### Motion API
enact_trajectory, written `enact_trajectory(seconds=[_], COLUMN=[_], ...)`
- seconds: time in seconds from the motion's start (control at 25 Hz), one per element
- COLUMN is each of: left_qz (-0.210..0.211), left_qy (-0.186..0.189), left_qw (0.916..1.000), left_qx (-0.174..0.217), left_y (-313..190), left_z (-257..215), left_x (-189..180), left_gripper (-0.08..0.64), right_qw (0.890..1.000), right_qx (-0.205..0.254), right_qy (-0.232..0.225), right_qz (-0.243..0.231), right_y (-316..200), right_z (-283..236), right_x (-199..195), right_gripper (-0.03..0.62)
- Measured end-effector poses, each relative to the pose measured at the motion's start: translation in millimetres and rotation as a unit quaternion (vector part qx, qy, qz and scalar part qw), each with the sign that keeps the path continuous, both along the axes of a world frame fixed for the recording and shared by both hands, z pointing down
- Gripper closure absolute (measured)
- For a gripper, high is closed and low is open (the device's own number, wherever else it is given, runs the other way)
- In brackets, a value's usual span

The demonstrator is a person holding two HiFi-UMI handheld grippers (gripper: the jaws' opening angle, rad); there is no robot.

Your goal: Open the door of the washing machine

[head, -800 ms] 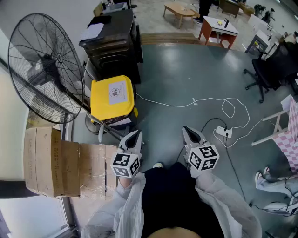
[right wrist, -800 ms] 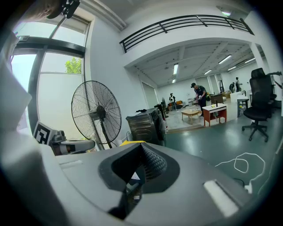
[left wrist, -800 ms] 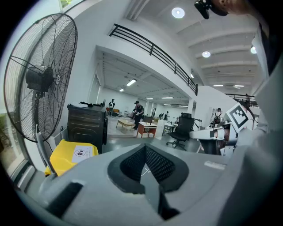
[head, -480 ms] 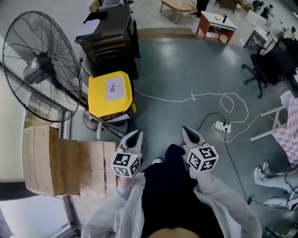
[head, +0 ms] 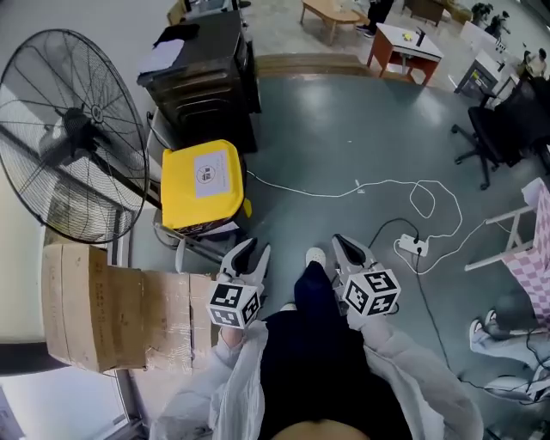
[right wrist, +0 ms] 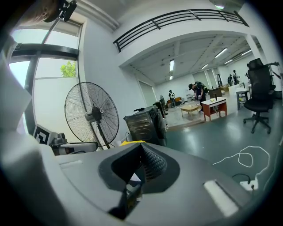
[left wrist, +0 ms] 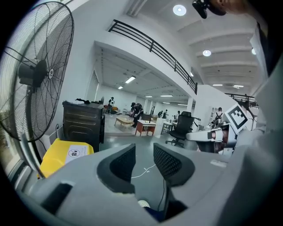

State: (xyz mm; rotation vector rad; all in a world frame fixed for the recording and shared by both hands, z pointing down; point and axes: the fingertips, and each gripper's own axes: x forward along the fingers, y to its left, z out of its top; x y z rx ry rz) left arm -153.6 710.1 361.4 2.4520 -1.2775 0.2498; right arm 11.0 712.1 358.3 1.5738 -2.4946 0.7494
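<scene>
Grippers: left grey 2-jaw gripper (head: pixel 255 250) gaping halfway, gripping nothing | right grey 2-jaw gripper (head: pixel 340 241) pinching shut, empty | washing machine showing in 0 views | risk: white shoe (head: pixel 315 257) snagging white floor cable (head: pixel 378 182), causing stumbling

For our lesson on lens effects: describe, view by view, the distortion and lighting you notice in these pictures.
Head view: even light, fan bowed by the wide lens. Left gripper view: dark rounded corners, ceiling lamp glaring. Right gripper view: window washed out, railing curved.

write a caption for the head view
Left hand-held gripper open, right hand-held gripper shut, near yellow plastic box and black pedestal fan
</scene>
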Motion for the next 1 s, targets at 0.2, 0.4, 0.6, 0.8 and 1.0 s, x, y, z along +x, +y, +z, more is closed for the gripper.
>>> enact_trajectory(seconds=[0.2,0.4,0.6,0.8,1.0], left_qz=[-0.002,-0.012,-0.023,-0.029,-0.027], left_qy=[0.002,0.007,0.013,0.01,0.006], left_qw=[1.0,0.9999,0.9997,0.9995,0.9994], left_qx=[-0.009,-0.005,-0.001,-0.006,-0.019], left_y=[-61.5,-142.3,-211.6,-246.2,-262.9], left_z=[1.6,-1.1,-3.9,6.3,15.4], left_x=[24.5,55.9,83.8,108.7,117.6], left_gripper=[0.36,0.325,0.311,0.311,0.311], right_qw=[1.0,1.0,0.999,0.999,0.998], right_qx=[0.002,0.005,0.014,0.005,-0.013], right_qy=[-0.004,0.001,-0.001,-0.018,-0.031], right_qz=[-0.006,-0.023,-0.032,-0.043,-0.054], right_y=[-64.2,-144.4,-214.2,-256.8,-283.4], right_z=[0.2,-1.7,-8.2,2.7,16.1], right_x=[22.9,54.1,81.8,100.7,95.1], right_gripper=[0.584,0.584,0.584,0.584,0.584])
